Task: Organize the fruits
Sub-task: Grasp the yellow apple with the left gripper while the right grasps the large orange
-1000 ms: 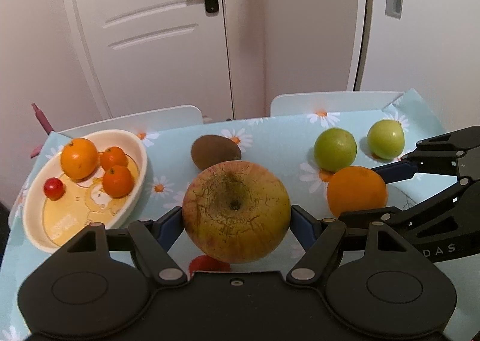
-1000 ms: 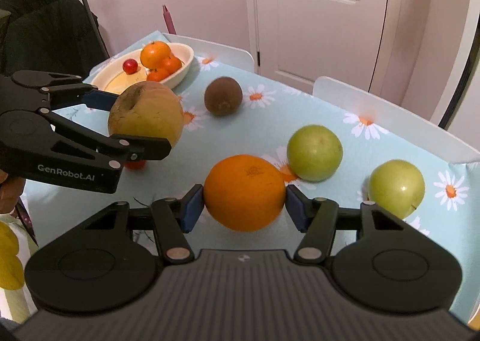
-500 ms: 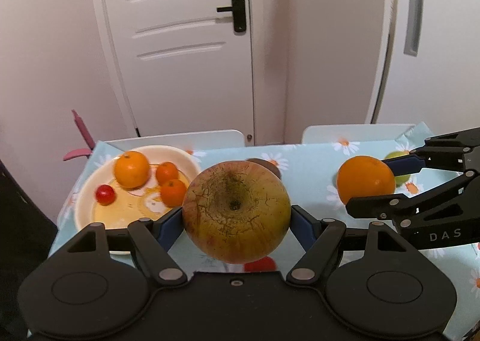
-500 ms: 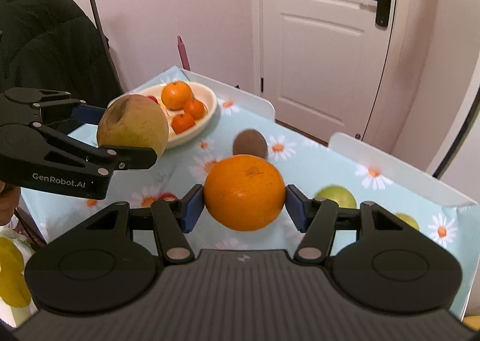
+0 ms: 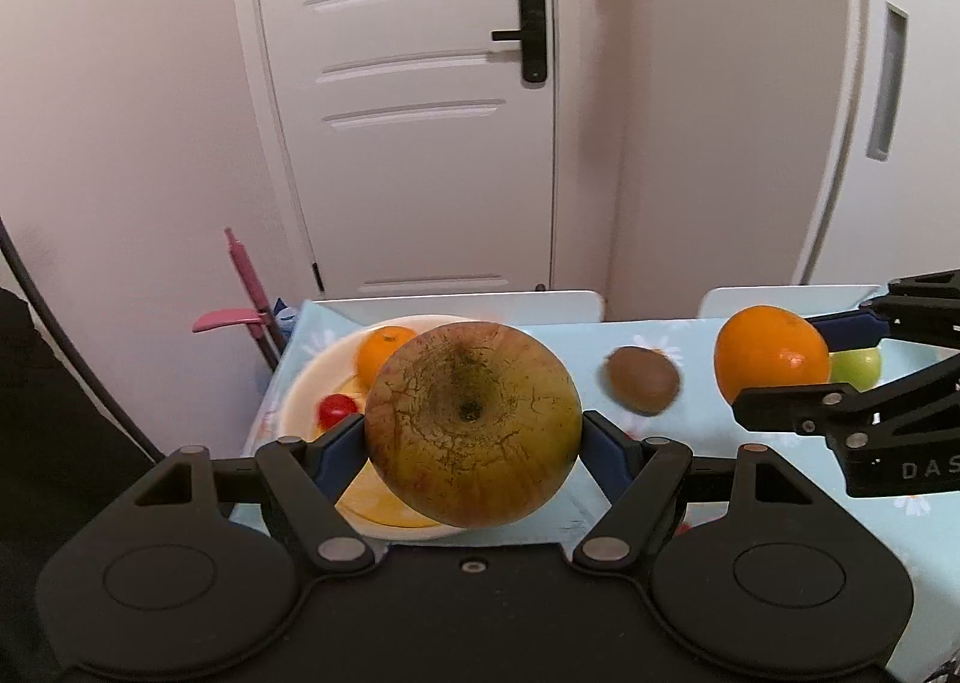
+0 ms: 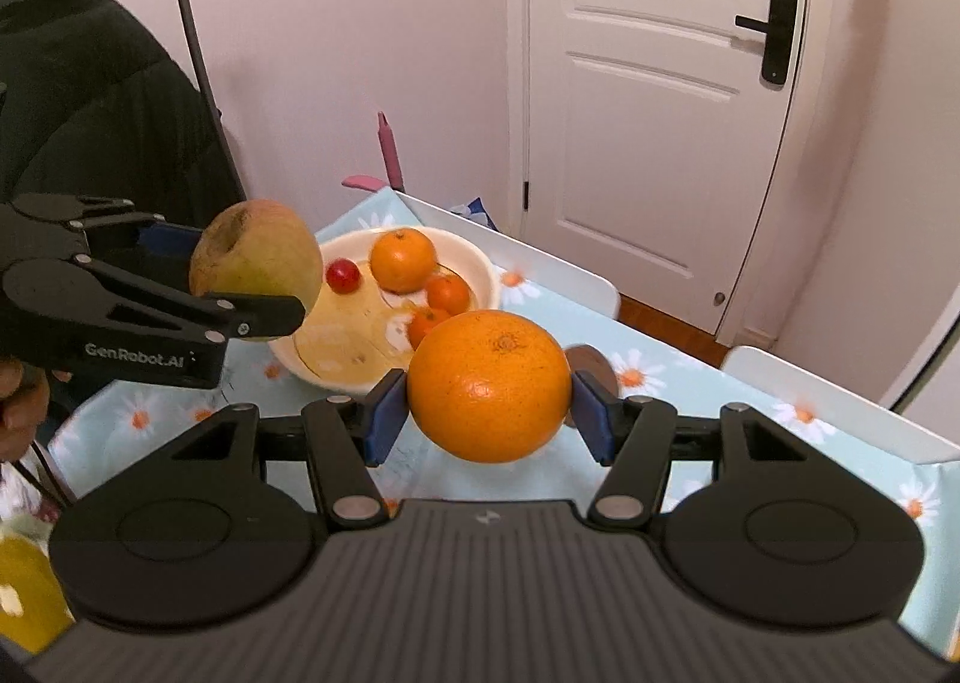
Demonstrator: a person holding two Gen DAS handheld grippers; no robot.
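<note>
The left gripper (image 5: 474,443) is clamping a big yellow-green apple w/ russet cracked skin (image 5: 473,424) between its blue pads (image 5: 336,452), stem hollow facing the cam, fruit hanging in the air above the table covered w/ a light-blue daisy-print cloth (image 6: 708,383). The right gripper (image 6: 489,413) is likewise clenching a large round orange (image 6: 489,386) — pads pressing both sides, orange clear of the cloth. From the right wrist view the left gripper (image 6: 240,287) is sitting up and to the left of the orange, apple (image 6: 255,266) in its grip, a person's hand (image 6: 21,401) showing under its body at the frame's left edge. Beyond and between the two grippers an oval cream-white ceramic dish (image 6: 480,275) is resting on the cloth, holding a bigger mandarin (image 6: 402,260), two small mandarins (image 6: 449,293), and a small red cherry tomato (image 6: 343,275). Just behind the orange, partly hidden by the right pad, a brown fuzzy kiwi (image 6: 591,368) is lying on the cloth; in the left wrist view it (image 5: 643,380) is sitting right of the apple, blurred. Further right there — behind the right gripper's fingers (image 5: 780,410) — a green apple (image 5: 858,368) is peeking out. A white panelled door w/ a black handle (image 5: 420,101) is standing behind the table.
</note>
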